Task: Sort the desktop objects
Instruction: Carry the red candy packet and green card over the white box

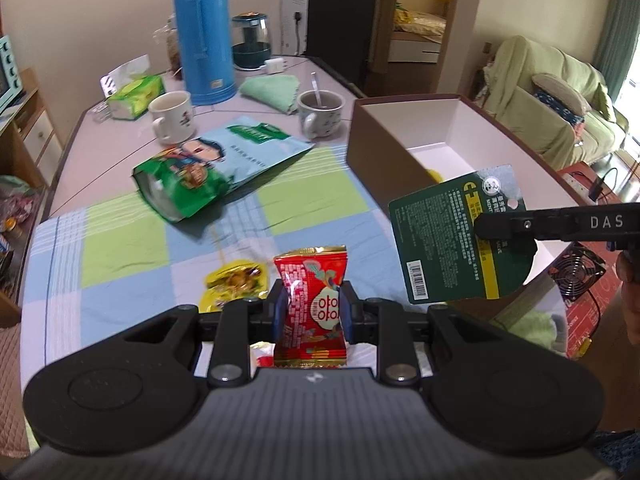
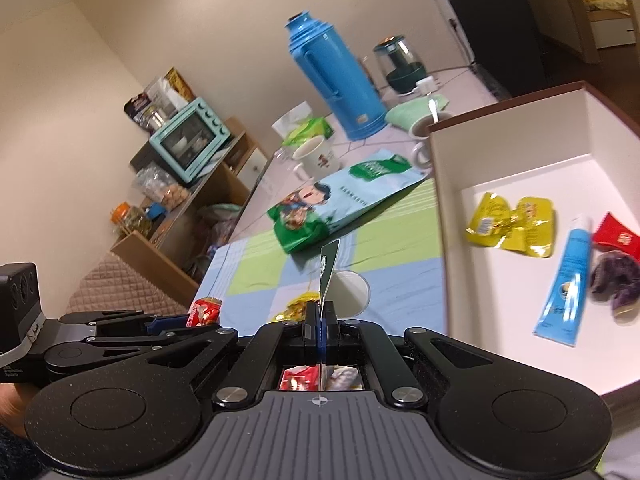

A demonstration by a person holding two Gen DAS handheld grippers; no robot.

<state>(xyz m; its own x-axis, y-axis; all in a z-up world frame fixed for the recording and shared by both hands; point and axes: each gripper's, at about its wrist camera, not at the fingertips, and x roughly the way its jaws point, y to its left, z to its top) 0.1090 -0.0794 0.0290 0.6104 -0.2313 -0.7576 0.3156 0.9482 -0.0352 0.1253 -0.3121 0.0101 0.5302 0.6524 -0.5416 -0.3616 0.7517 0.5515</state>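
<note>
Snack packets and small goods lie about a brown box (image 1: 372,140) with a white inside, which stands on the checked cloth (image 1: 120,240) at the right part of the table (image 1: 80,136); the left gripper (image 1: 312,312) has its jaws closed on a red candy packet (image 1: 310,300), held upright above the cloth, near the box's front corner; the right gripper (image 2: 320,316) has its jaws pressed shut on the lower edge of a dark green card pack (image 1: 460,240), which hangs just in front of the box's near wall, its top edge overlapping the box opening in the left wrist view. Inside the box lie yellow packets (image 2: 512,224), a blue tube (image 2: 568,280), a red packet (image 2: 616,238) and a purple thing (image 2: 616,276) whose kind I cannot tell. On the cloth left of the box sit a yellow wrapped sweet (image 1: 236,280), just beside the left gripper's fingers, and farther off a green snack bag (image 1: 180,188) lying on a pale blue pouch (image 1: 256,148). Behind the box stand a grey mug with a spoon (image 1: 320,114), a white mug (image 1: 172,116), a folded green towel (image 1: 272,88), a tall blue thermos (image 1: 200,36) and a green tissue pack (image 1: 136,94); the box's near wall stands between the card pack and the box floor.
</note>
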